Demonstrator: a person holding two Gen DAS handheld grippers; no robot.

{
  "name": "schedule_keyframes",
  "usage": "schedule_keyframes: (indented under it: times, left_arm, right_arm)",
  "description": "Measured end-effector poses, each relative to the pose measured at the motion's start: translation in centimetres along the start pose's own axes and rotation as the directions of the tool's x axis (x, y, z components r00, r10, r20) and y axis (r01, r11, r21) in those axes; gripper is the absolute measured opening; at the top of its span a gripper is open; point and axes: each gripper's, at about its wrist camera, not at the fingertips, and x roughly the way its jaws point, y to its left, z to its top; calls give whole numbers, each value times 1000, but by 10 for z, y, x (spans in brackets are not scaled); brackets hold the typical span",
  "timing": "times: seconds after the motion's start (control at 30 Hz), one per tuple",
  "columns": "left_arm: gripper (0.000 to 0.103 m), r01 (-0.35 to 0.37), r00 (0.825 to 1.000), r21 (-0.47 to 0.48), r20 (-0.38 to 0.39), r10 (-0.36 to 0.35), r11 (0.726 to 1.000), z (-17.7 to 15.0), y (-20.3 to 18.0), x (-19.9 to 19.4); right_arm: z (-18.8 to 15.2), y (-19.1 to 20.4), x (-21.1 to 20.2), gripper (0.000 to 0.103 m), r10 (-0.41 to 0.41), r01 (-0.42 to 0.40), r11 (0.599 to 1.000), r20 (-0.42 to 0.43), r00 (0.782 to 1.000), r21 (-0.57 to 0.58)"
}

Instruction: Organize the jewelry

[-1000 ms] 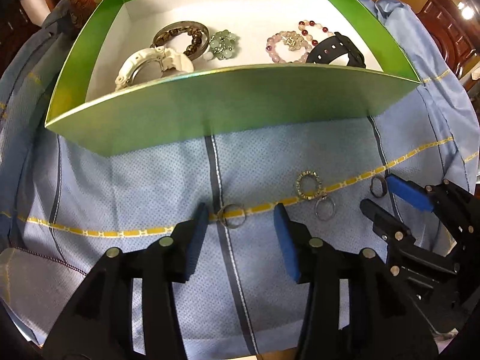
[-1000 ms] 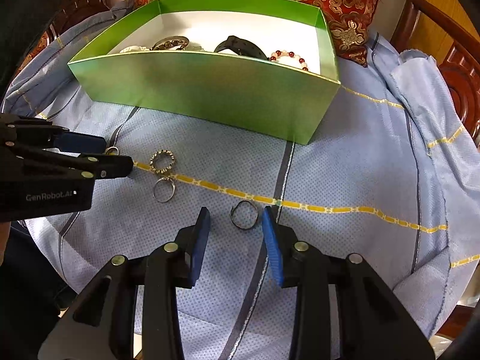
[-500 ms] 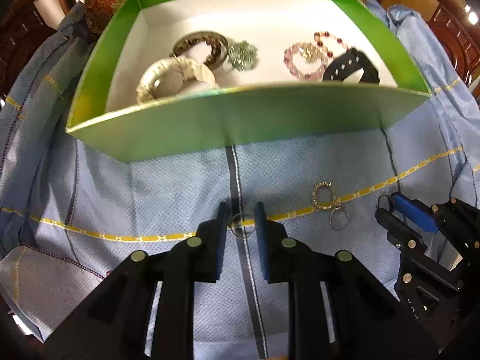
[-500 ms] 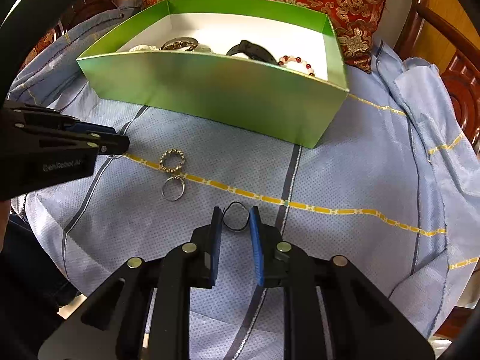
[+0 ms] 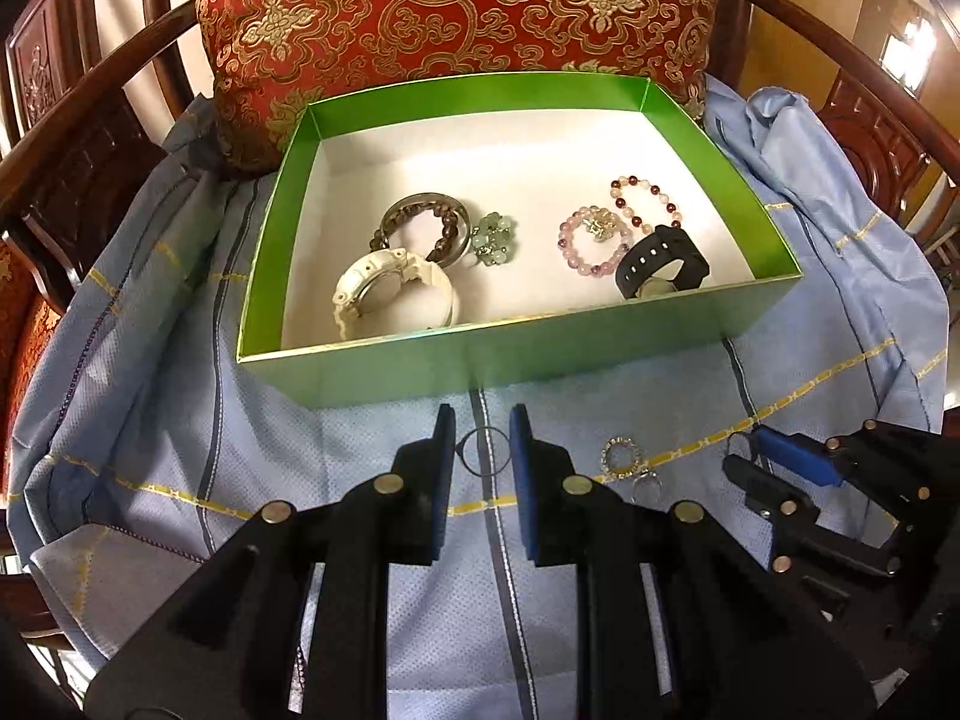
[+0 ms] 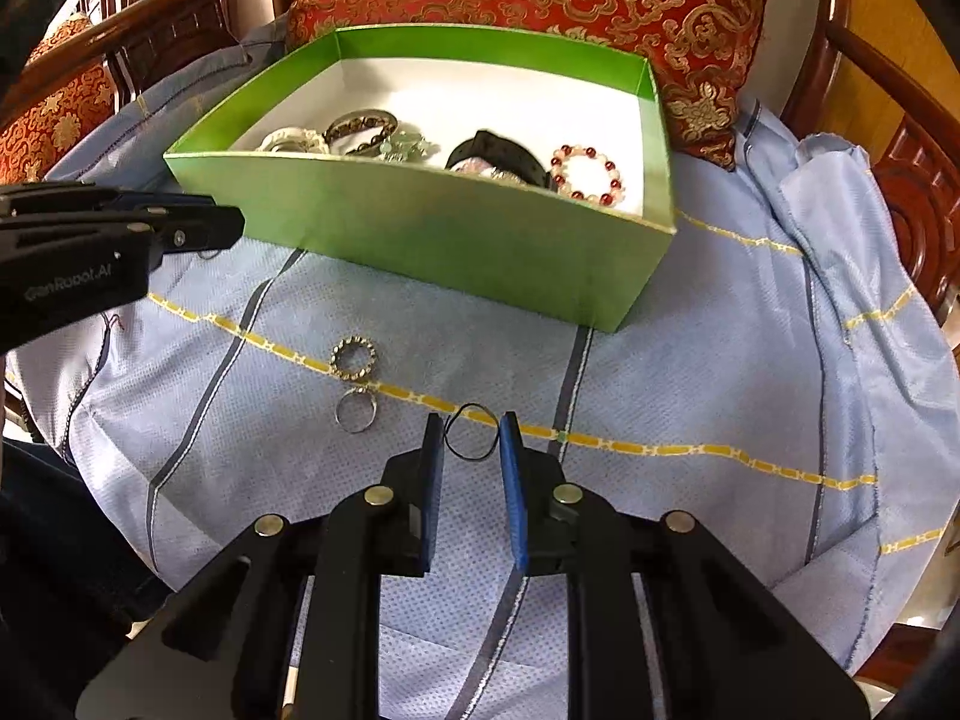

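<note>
My left gripper (image 5: 482, 429) is shut on a thin metal ring (image 5: 485, 473), held just above the blue cloth in front of the green box (image 5: 480, 360). My right gripper (image 6: 471, 425) is shut on a thin dark ring (image 6: 471, 459) low over the cloth's yellow stripe. A beaded ring (image 6: 354, 357) and a plain silver ring (image 6: 356, 411) lie on the cloth between the two grippers. The box holds a white watch (image 5: 393, 294), a black watch (image 5: 660, 267) and several bead bracelets. In the left wrist view the right gripper (image 5: 744, 456) shows at the right.
The box (image 6: 420, 228) sits on a blue cloth (image 6: 690, 372) draped over a wooden chair seat. A red and gold cushion (image 5: 456, 12) stands behind it. Wooden armrests (image 5: 870, 84) curve round both sides. The left gripper (image 6: 231, 228) reaches in from the left, near the box front.
Both grippers have shut on their rings, which lay between open jaws a second ago. The left gripper has risen with its ring, so the box looks farther off. The right gripper has barely moved.
</note>
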Motion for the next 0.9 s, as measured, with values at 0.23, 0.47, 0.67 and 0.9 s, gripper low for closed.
schedule_keyframes:
  times: [0.23,0.47,0.67,0.9]
  left_arm:
    - [19,-22,999,32,45,21,999,21,-1,-21]
    - [18,-1,992,-53,128,8,999,95,42,-19]
    - [18,72,997,-158,20,-70,985,120,59,34]
    - [22,189,981,-173,-17,-195,967,127,44,59]
  right_arm:
    - [14,-8,-14,19,47,-48,999,40,998,16]
    - [91,-34,-44,19,79,-93,993,187,979,67]
    - [134,-48,8,19,91,-110,982,128,988,152]
    - [141,-52,31,22,20,-33,986,82,996,162]
